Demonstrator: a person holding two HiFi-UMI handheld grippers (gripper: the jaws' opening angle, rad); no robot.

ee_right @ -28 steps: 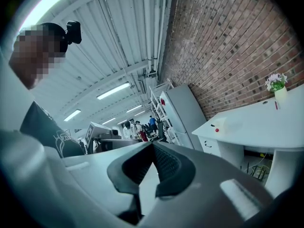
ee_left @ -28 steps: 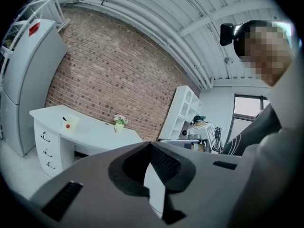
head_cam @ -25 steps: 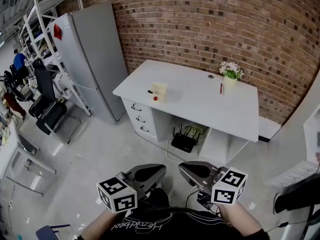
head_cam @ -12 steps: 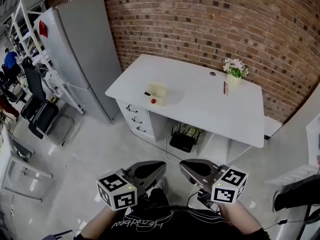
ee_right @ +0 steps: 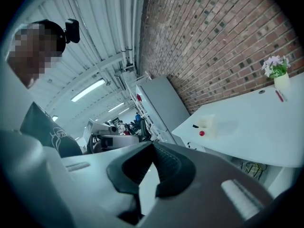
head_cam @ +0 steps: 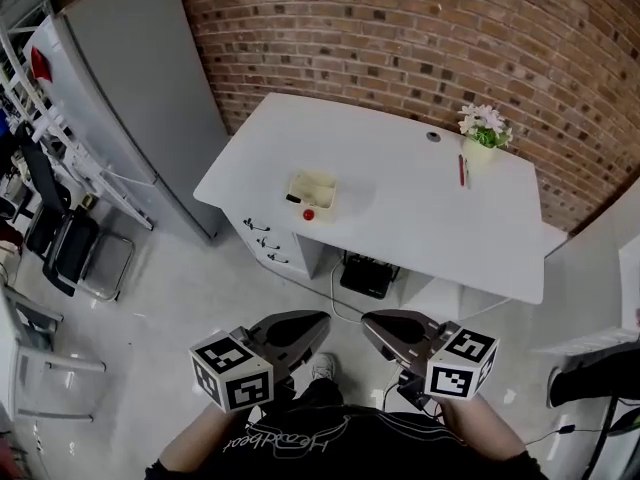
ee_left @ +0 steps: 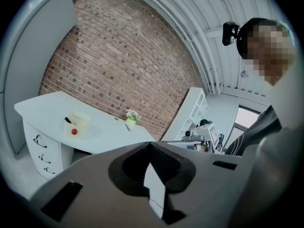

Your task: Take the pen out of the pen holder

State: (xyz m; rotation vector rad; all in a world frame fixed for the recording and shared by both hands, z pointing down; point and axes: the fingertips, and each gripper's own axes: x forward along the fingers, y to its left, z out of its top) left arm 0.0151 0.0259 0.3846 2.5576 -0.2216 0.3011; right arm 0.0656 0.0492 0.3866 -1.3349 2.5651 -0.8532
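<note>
Ahead at twelve o'clock, well apart from both tools, stands the white bench. Near its front-left corner sits a small cream open-topped box that I take for the pen holder. A dark stub, perhaps the pen, shows at its nine o'clock side, and a red ball at its six o'clock side. The left tool and right tool are each pressed together on nothing, side by side above the floor.

The holder looks light and sits close to the bench edge. A slanted pull, or a jaw knocking its wall, could tip it or shove it toward the drop at seven o'clock. Jaws arriving pressed together would only prod the pen. A red pen-like stick just beside the potted flowers, at one o'clock, could be mistaken for the target.

The bench top is smooth and mostly bare, with drawers below and a black box in the open bay. A brick wall backs it. A tall grey refrigerator stands at ten o'clock and a black chair at nine, on pale glossy flooring.
</note>
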